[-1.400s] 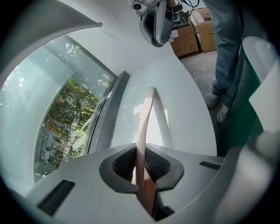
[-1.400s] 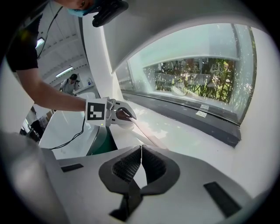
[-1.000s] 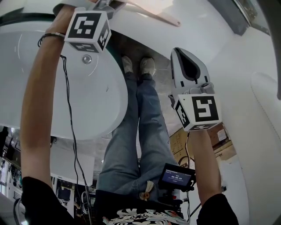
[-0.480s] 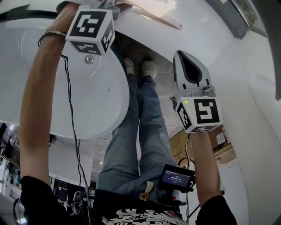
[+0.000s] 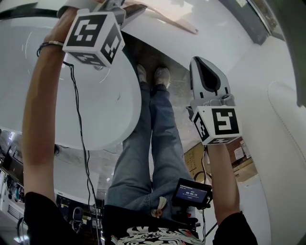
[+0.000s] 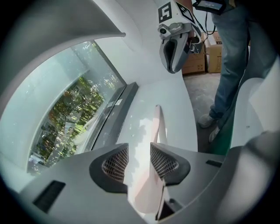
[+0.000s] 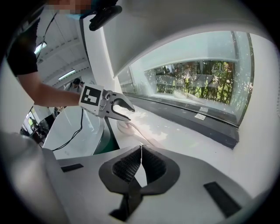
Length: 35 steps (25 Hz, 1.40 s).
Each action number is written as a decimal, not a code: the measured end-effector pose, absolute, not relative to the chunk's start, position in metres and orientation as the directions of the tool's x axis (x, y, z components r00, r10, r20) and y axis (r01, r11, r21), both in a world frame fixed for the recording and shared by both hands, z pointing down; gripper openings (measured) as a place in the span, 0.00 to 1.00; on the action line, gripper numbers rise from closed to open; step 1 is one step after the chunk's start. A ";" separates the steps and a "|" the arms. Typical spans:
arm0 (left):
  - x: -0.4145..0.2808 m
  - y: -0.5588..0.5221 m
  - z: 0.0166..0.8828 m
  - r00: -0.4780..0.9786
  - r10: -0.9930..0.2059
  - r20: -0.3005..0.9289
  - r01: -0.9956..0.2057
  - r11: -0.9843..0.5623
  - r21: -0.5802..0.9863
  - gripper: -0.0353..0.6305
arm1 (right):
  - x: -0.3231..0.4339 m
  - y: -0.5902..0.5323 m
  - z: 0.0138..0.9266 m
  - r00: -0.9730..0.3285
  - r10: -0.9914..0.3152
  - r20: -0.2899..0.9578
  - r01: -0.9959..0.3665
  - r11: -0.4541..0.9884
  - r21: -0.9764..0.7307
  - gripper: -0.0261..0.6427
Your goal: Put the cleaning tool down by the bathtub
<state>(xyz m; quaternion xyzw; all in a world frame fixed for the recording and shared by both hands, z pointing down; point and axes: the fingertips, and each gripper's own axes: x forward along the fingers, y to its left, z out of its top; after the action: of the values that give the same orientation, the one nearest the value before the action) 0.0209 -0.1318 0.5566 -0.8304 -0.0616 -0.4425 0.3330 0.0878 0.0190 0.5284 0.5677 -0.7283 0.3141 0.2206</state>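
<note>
Two grippers are seen in the head view: the left gripper (image 5: 117, 8) is held over the pale pink long-handled cleaning tool (image 5: 167, 21), which lies on the white ledge (image 5: 215, 28) beside the white rounded bathtub (image 5: 95, 110). The right gripper (image 5: 204, 72) is held well apart. In the left gripper view, the jaws are spread wide, with the tool's handle lying between them. In the right gripper view, the jaws are pressed together on nothing.

— What's showing pale pink between the pads (image 6: 116, 163) of the left gripper (image 6: 138, 151)?
— The cleaning tool (image 6: 158, 127); it's lying on a white ledge (image 6: 177, 98). The pads are showing black mesh.
— And its cube (image 5: 91, 31)?
— It's wearing black-and-white squares. Blue jeans (image 5: 143, 143) are showing beside the right gripper (image 5: 198, 62).
</note>
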 end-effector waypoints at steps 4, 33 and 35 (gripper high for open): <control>0.018 -0.123 0.546 0.615 -0.179 0.768 0.347 -0.814 -0.467 0.29 | 0.085 0.022 0.522 -0.268 -0.692 0.670 -0.963 0.173 -0.207 0.08; -0.075 -0.059 0.296 0.699 -0.636 0.327 -0.656 -0.752 -0.061 0.08 | 0.071 0.010 0.314 -0.285 -0.830 0.479 -0.954 0.296 -0.056 0.08; -0.088 -0.057 0.270 0.665 -0.691 0.283 -0.718 -0.696 -0.013 0.08 | 0.068 0.010 0.295 -0.292 -0.834 0.468 -0.950 0.310 -0.040 0.08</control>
<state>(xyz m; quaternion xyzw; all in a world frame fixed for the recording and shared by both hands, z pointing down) -0.0881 -0.0566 0.2703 -0.9111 0.3865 -0.1341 -0.0498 0.0680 0.0098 0.2947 0.5660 -0.7881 0.1575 0.1839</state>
